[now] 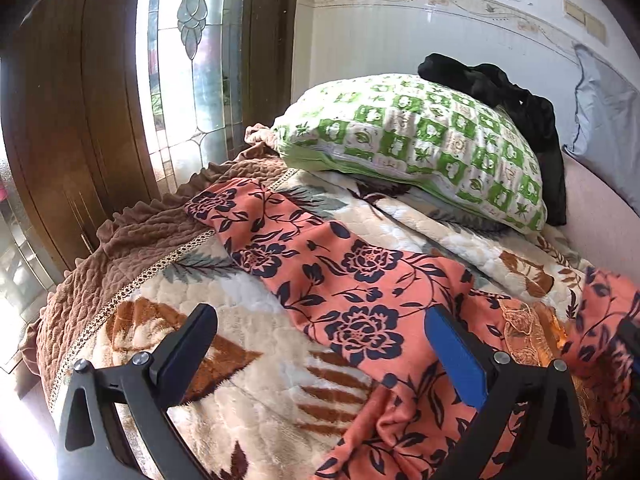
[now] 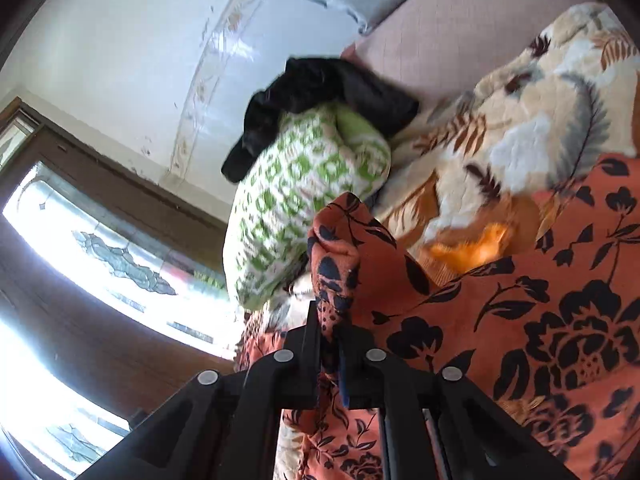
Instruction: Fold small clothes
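An orange garment with dark navy flowers (image 1: 352, 280) lies stretched across the plush blanket (image 1: 256, 380) on the bed. My left gripper (image 1: 320, 332) hovers just above it, jaws wide open, nothing between the fingers. In the right wrist view, my right gripper (image 2: 330, 324) is shut on a bunched fold of the same orange floral garment (image 2: 520, 320), which hangs lifted from the jaws and spreads to the right. The picture there is tilted and blurred.
A green-and-white patterned pillow (image 1: 420, 140) rests at the head of the bed with a black garment (image 1: 500, 88) draped behind it. A grey pillow (image 1: 604, 120) leans on the white wall. A brown ruffled bed edge (image 1: 120, 240) borders wooden doors with glass panes (image 1: 188, 60).
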`<action>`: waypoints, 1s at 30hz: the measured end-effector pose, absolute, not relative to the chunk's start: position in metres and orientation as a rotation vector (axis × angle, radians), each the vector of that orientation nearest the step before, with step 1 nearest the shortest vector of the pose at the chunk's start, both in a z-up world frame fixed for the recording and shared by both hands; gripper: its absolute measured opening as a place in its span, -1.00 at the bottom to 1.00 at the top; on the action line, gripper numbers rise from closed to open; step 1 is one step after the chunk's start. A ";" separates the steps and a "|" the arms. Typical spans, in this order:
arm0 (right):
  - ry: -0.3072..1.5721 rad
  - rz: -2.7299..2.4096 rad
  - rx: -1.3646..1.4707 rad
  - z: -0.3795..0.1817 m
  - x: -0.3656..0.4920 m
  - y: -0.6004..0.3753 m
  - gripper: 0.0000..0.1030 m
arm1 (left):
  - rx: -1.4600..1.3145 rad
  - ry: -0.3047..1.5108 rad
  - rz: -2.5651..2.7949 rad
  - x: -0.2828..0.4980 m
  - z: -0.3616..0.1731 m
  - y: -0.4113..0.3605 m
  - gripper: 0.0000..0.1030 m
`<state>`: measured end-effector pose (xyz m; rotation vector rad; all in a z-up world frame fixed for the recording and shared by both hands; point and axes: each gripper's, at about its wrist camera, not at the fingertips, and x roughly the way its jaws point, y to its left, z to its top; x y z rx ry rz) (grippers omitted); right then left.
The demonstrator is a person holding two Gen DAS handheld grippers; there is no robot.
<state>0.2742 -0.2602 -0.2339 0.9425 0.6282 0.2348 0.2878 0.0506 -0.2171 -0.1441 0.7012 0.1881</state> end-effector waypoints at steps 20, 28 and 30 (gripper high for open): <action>0.795 0.033 0.644 -0.277 0.190 -0.339 -0.26 | -0.062 0.858 -0.071 0.304 -0.248 -0.031 1.00; 0.934 0.056 0.622 -0.297 0.202 -0.363 -0.24 | -0.027 0.945 -0.042 0.315 -0.265 -0.039 0.85; 0.841 0.101 0.621 -0.280 0.197 -0.364 0.25 | -0.051 0.858 -0.017 0.308 -0.239 -0.018 0.85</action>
